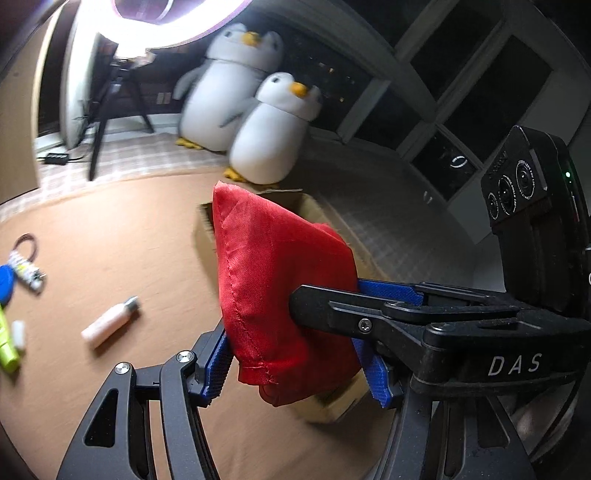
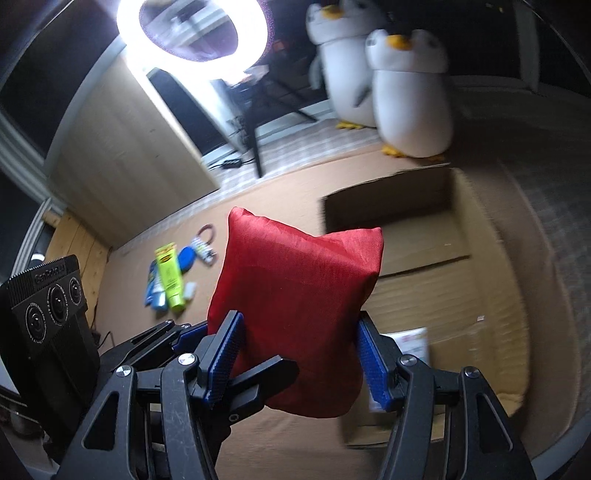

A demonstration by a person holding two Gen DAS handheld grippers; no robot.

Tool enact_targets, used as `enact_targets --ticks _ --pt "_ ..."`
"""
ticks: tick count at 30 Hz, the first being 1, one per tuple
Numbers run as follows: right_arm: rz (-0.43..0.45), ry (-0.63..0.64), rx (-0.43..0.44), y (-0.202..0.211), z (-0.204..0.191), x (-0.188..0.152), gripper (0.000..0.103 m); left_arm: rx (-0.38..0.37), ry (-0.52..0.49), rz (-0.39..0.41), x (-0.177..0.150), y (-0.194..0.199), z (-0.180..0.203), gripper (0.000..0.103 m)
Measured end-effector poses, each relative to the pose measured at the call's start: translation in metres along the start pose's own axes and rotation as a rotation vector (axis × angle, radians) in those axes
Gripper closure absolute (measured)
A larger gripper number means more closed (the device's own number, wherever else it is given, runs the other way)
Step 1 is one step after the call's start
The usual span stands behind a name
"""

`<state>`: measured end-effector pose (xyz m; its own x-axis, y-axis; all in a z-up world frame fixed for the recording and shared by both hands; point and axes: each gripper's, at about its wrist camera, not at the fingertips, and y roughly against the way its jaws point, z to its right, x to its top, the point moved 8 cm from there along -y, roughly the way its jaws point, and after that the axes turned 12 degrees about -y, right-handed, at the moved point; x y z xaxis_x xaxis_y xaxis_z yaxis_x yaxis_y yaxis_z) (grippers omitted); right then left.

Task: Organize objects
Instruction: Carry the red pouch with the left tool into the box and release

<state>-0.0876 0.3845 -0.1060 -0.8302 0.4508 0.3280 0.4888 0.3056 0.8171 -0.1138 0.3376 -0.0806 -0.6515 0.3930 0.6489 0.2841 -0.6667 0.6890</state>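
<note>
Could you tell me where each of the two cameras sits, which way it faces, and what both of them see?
Left wrist: on the left gripper, looking forward and down along its fingers at the red pouch it grips; the right gripper crosses from the right, also on the pouch.
Right wrist: on the right gripper, looking down at the same red pouch over the open cardboard box; the left gripper enters lower left.
Shared: pouch, box, plush penguins, ring light, small items on the brown mat.

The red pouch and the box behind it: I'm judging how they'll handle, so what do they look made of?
The red pouch looks like thin woven synthetic cloth, perhaps nylon: slight sheen, fine weave, stitched seams. It bulges softly between both tongs. The box looks like plain brown corrugated cardboard: matte, with folded flaps and creases.
</note>
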Motion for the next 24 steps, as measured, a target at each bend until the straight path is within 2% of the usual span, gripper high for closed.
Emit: enact_targets --ticks 8,11,13,18,24 --pt "0.026 -0.041 -0.04 0.004 0.049 0.031 0.046 -0.003 -0.032 -0.025 0.021 -0.049 0.02 0.038" --pt "0.035 -0.057 -0.065 0.002 0.06 0.039 0.045 0.011 -0.032 -0.046 0.025 -0.065 0.019 0.025" --pt "0.043 -0.067 -0.08 0.002 0.066 0.042 0.045 0.034 -0.036 -0.054 0.025 -0.071 0.017 0.025" --pt "0.053 -0.073 -0.084 0.005 0.069 0.042 0.043 0.063 -0.054 -0.048 0.021 -0.06 0.005 0.025" --pt "0.067 -0.071 -0.071 0.007 0.058 0.034 0.041 0.09 -0.01 -0.048 0.005 -0.031 -0.025 0.025"
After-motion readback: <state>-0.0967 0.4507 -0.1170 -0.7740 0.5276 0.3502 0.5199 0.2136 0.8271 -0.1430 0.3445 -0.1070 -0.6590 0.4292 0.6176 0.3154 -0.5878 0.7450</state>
